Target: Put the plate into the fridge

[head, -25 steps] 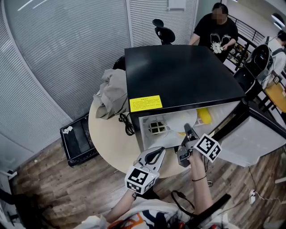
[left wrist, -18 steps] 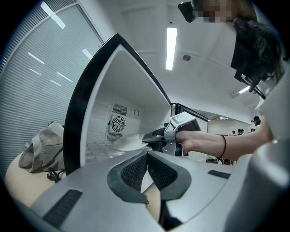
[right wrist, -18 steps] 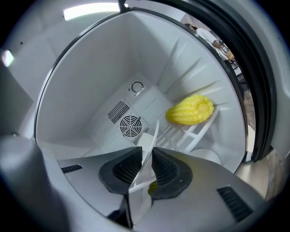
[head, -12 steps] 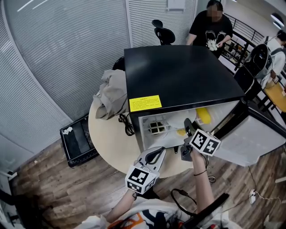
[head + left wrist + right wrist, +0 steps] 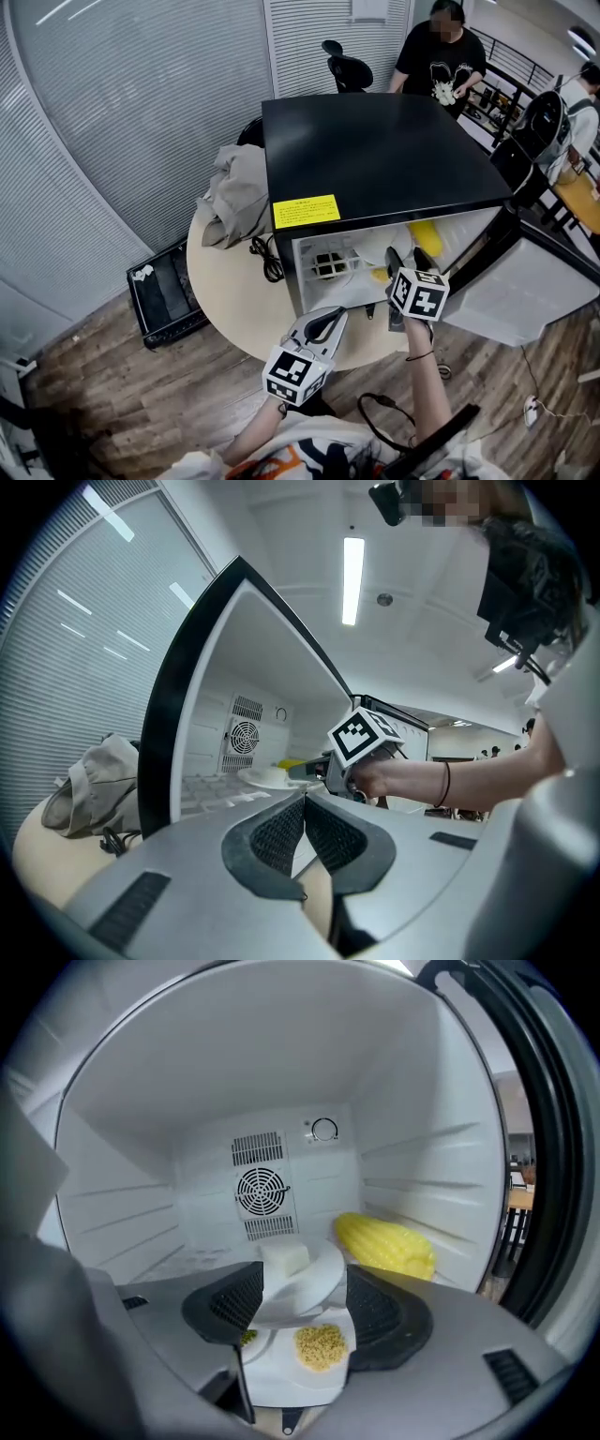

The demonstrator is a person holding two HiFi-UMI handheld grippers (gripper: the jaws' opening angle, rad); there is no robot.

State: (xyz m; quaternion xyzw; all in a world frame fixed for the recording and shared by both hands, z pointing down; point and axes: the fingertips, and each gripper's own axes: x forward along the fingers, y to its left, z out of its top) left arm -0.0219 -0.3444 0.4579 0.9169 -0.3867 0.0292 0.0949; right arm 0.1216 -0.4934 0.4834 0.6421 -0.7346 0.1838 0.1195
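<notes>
The small black-topped fridge (image 5: 375, 150) stands on a round table with its door (image 5: 525, 291) swung open to the right. My right gripper (image 5: 405, 258) reaches into the fridge mouth and its jaws are opening. In the right gripper view, the white plate (image 5: 300, 1288) carrying a white cube and yellow crumbs rests on the fridge floor between the right gripper's (image 5: 302, 1302) spread pads, which do not press on it. A yellow corn cob (image 5: 386, 1241) lies behind it on the right. My left gripper (image 5: 328, 323) hangs in front of the fridge, shut and empty (image 5: 304, 803).
A grey cloth bundle (image 5: 234, 192) and a black cable (image 5: 267, 258) lie on the round table (image 5: 234, 300) left of the fridge. A black box (image 5: 169, 291) sits on the wooden floor. A person (image 5: 441, 61) and an office chair (image 5: 342, 66) are behind the fridge.
My right gripper has pushed further into the fridge and its jaws have spread apart, letting go of the plate. The left gripper has stayed put.
</notes>
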